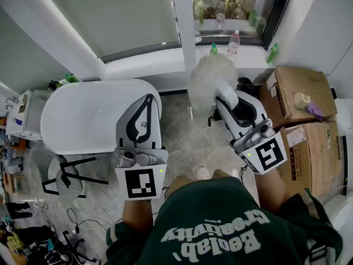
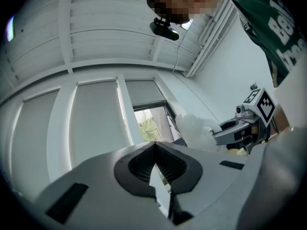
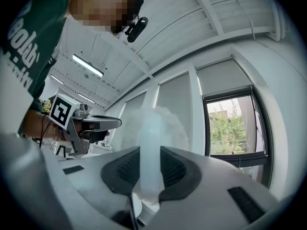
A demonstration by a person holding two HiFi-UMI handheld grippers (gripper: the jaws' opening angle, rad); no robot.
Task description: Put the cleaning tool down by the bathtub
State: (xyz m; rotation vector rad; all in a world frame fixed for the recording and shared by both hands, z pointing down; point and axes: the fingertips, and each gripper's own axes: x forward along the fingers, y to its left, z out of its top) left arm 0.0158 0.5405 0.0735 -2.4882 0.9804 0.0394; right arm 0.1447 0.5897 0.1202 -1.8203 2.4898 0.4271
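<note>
Gripping duster handle (image 3: 149, 152) — fluffy head (image 1: 211, 80) blurred

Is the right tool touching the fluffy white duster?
Touching. In the right gripper view, the right tool has its jaws pressed against both sides of the pale handle of the fluffy duster.

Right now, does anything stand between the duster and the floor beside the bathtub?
Nothing visible lies on that floor. The right gripper clamps the duster above it; the left gripper, shut and empty, hovers over the rim of the bathtub, beside the path.
</note>
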